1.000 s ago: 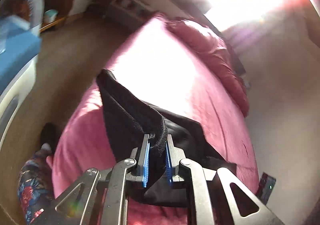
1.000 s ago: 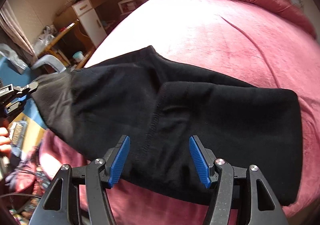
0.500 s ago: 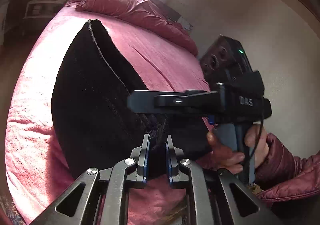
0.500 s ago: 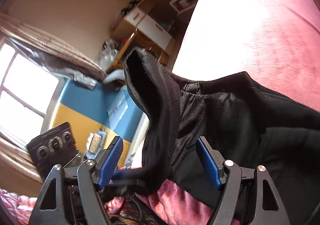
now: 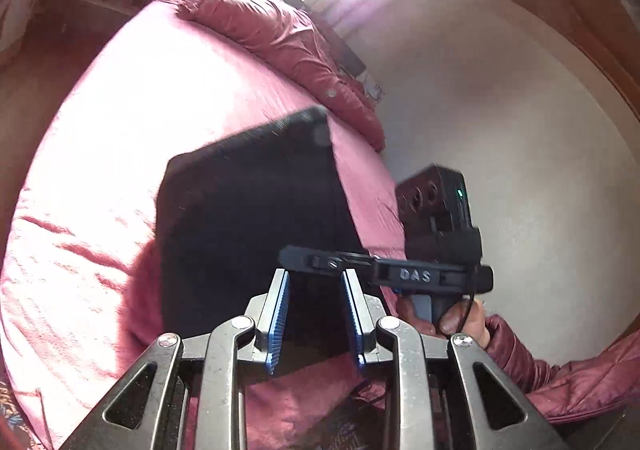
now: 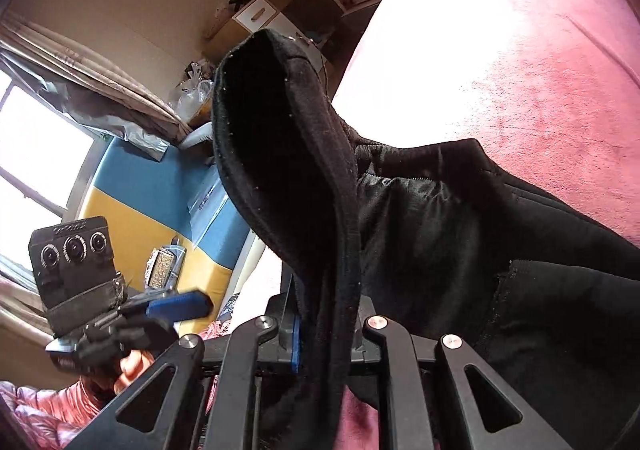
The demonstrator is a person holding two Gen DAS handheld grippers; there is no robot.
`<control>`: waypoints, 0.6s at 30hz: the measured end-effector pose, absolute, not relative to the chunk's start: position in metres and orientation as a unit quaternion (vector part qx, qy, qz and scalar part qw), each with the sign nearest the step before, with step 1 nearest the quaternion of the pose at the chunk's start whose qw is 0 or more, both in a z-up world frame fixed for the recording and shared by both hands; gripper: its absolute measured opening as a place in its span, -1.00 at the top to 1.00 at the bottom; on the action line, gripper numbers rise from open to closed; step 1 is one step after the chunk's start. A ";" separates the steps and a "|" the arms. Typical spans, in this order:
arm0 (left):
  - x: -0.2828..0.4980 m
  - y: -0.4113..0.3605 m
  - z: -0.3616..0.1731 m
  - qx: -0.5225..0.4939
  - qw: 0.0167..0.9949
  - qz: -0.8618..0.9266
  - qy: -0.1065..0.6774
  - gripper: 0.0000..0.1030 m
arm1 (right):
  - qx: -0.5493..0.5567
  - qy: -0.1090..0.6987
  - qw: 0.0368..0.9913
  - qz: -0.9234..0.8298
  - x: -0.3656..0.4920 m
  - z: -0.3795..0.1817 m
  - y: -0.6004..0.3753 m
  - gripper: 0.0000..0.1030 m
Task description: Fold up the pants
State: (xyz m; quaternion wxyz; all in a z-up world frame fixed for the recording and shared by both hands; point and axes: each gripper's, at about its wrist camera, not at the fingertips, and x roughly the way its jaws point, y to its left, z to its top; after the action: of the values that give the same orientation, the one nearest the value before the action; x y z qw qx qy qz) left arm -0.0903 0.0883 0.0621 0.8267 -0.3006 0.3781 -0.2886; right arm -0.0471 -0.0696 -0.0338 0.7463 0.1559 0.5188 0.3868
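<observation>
The right gripper (image 6: 326, 334) has just closed its jaws and they now pinch an upright fold of the black pants (image 6: 460, 234), which spread toward 3 o'clock over the pink bed (image 6: 500, 62). The left gripper (image 5: 316, 314) has just opened its jaws; they stand narrowly apart with nothing pressed between them, the pants (image 5: 248, 218) lying flat beyond at 11 o'clock. A hand (image 5: 460, 320) at 3 o'clock holds the other tool
</observation>
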 end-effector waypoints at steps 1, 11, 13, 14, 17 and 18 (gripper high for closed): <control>-0.087 0.097 0.061 -0.313 0.829 -0.273 0.375 0.48 | 0.160 0.515 0.747 0.389 -0.048 -0.031 -0.073 0.73; -0.041 0.102 0.032 -0.317 0.830 -0.192 0.417 0.48 | 0.201 0.467 0.770 0.387 -0.068 0.021 -0.110 0.73; -0.035 0.091 0.028 -0.310 0.828 -0.197 0.423 0.48 | 0.216 0.455 0.778 0.375 -0.073 0.029 -0.129 0.73; -0.032 0.085 0.026 -0.306 0.827 -0.202 0.426 0.48 | 0.221 0.451 0.783 0.368 -0.075 0.032 -0.139 0.73; -0.025 0.060 0.023 -0.287 0.825 -0.217 0.435 0.47 | 0.239 0.444 0.794 0.338 -0.079 0.032 -0.172 0.73; -0.022 0.053 0.024 -0.280 0.824 -0.224 0.439 0.47 | 0.244 0.443 0.799 0.325 -0.081 0.030 -0.185 0.73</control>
State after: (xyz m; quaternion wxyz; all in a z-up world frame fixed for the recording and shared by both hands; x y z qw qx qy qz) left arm -0.0221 0.0526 0.0235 0.8237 -0.2803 0.4389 -0.2244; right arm -0.0810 -0.1849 0.0301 0.7987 0.2441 0.4434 0.3252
